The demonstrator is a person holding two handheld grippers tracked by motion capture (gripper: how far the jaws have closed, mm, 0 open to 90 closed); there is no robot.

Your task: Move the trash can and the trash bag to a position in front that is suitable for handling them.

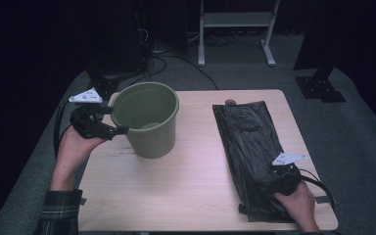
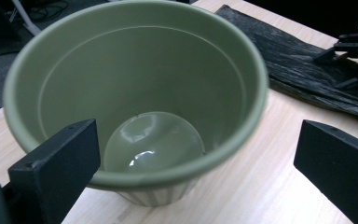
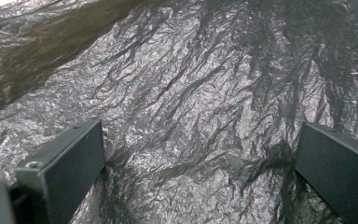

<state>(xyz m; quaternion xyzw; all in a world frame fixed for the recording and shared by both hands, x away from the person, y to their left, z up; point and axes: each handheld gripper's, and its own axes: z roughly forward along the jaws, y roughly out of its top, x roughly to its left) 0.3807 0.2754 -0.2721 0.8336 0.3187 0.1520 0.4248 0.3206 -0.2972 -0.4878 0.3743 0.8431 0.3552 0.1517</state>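
An empty olive-green plastic bucket stands upright on the left half of the wooden table. My left gripper is open at the bucket's left side, its jaws wide apart near the rim. A flat, crinkled black plastic bag lies lengthwise on the right half of the table. My right gripper hovers open low over the bag's near end, and wrinkled bag film spans the space between its jaws. The right gripper also appears far off in the left gripper view.
Bare tabletop lies between bucket and bag and along the front edge. Beyond the table are grey carpet, cables, a white frame stand and a black base at the right.
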